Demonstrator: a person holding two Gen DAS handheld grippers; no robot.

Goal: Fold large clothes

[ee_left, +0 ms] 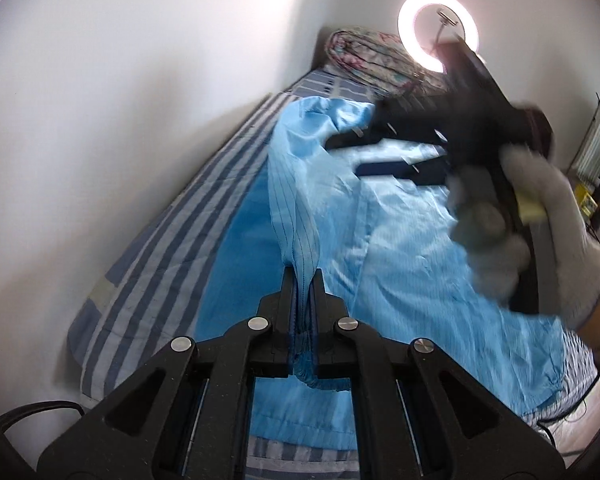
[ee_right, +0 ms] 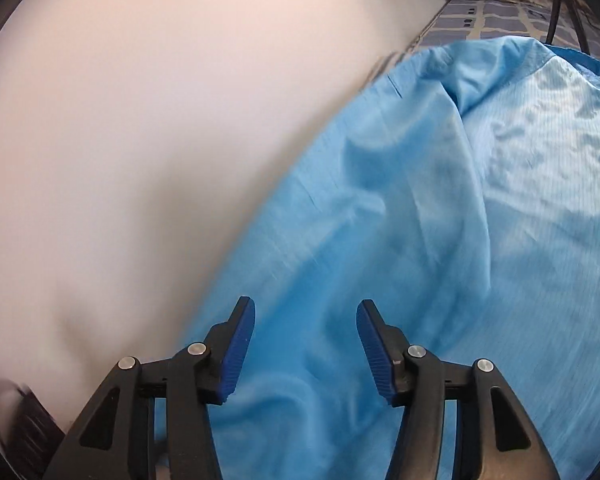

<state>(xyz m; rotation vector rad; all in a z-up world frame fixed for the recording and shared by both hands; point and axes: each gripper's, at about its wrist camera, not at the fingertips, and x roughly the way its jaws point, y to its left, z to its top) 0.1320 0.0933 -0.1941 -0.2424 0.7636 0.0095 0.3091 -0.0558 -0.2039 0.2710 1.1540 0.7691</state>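
From my left wrist camera I see the left gripper [ee_left: 303, 276] with its two black fingers pressed together on a bunched fold of the large light-blue garment of thin pinstriped fabric [ee_left: 400, 240]. The pinched fold rises from the pads as a narrow hanging strip, so this part of the cloth is lifted above the rest. The rest of the garment lies spread on the bed with the blue-and-grey striped sheet [ee_left: 160, 240], which stands along a plain white wall [ee_left: 120, 100]. A deeper blue layer of the same cloth lies flat under the lifted strip.

Further away in the same view is the right gripper [ee_left: 384, 156], blurred, held by a hand in a grey knitted glove [ee_left: 540, 220]. Its dark fingers are spread over the upper part of the garment, and I see no cloth between them.

My right wrist camera agrees: the fingers with blue ribbed pads [ee_right: 240, 352] stand apart, with a clear gap, and below them is only the wrinkled blue cloth, which the pads do not touch.

At the far end of the bed lies a rolled quilt with a pink and teal floral print [ee_left: 364, 56]. Just beside it a round white ring lamp [ee_left: 438, 30] is shining.
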